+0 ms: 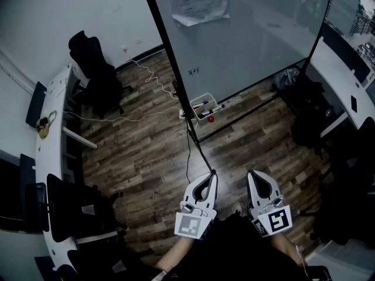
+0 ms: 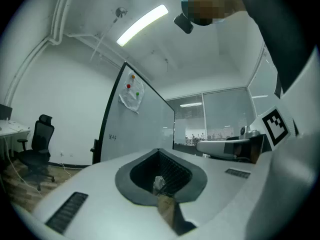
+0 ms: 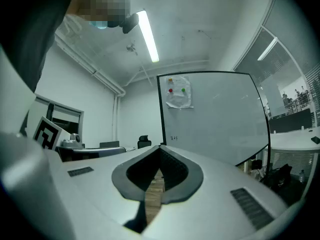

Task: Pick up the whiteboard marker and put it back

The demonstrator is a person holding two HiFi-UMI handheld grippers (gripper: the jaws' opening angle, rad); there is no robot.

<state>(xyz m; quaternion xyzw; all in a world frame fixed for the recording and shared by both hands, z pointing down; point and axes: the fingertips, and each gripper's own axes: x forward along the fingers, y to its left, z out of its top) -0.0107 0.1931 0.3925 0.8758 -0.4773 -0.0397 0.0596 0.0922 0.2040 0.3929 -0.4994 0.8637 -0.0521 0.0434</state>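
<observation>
The whiteboard (image 1: 246, 34) stands on a black wheeled frame across the wooden floor. A small white tray (image 1: 204, 106) hangs at its lower edge, holding a few markers (image 1: 201, 105) with dark and red parts; a small red thing (image 1: 211, 119) lies just below it. Both grippers are held low near the person's body, well short of the tray. My left gripper (image 1: 212, 174) (image 2: 159, 151) is shut with nothing in it. So is my right gripper (image 1: 251, 174) (image 3: 161, 148), its jaws meeting at the tips. The whiteboard (image 2: 140, 129) (image 3: 215, 119) shows ahead in both gripper views.
A black office chair (image 1: 94, 69) and a curved white desk (image 1: 50, 133) stand at the left. A thin cable (image 1: 140, 116) trails over the floor toward the board. Dark bags (image 1: 307, 119) and another desk (image 1: 345, 81) are at the right. Papers (image 1: 196, 2) hang on the board.
</observation>
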